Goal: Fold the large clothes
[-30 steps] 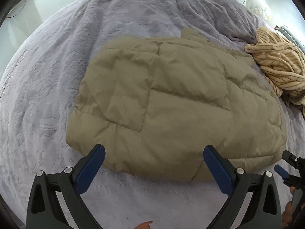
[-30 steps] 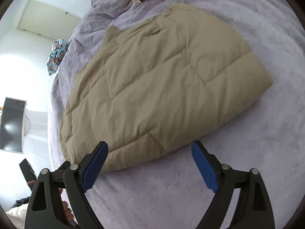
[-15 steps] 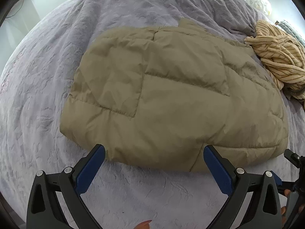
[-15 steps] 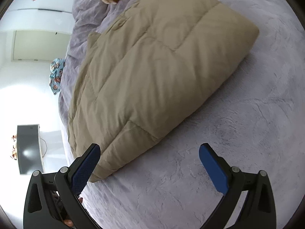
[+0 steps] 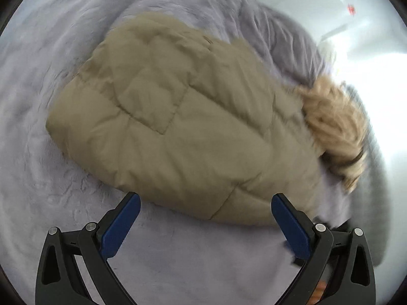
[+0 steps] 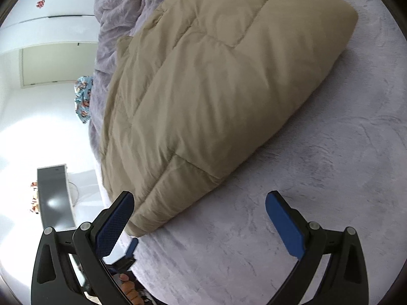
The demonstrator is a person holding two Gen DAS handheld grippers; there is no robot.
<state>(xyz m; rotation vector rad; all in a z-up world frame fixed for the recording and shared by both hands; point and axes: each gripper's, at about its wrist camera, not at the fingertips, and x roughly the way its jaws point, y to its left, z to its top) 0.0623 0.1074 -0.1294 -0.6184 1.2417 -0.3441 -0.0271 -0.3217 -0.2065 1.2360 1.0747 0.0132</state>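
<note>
Jacket: folded tan quilted puffer jacket (image 5: 178, 127) on lilac plush bed (image 5: 178, 259), frame centre.
L hand-held gripper (image 5: 205, 222): jaws apart, empty.
R hand-held gripper (image 6: 199, 219): just widened, apart, jacket corner btwn.

A grey blanket (image 6: 318, 203) covered the bed. A blue patterned cloth (image 6: 83, 99) lay at centre left; a dark screen (image 6: 54, 198) stood lower left.
</note>
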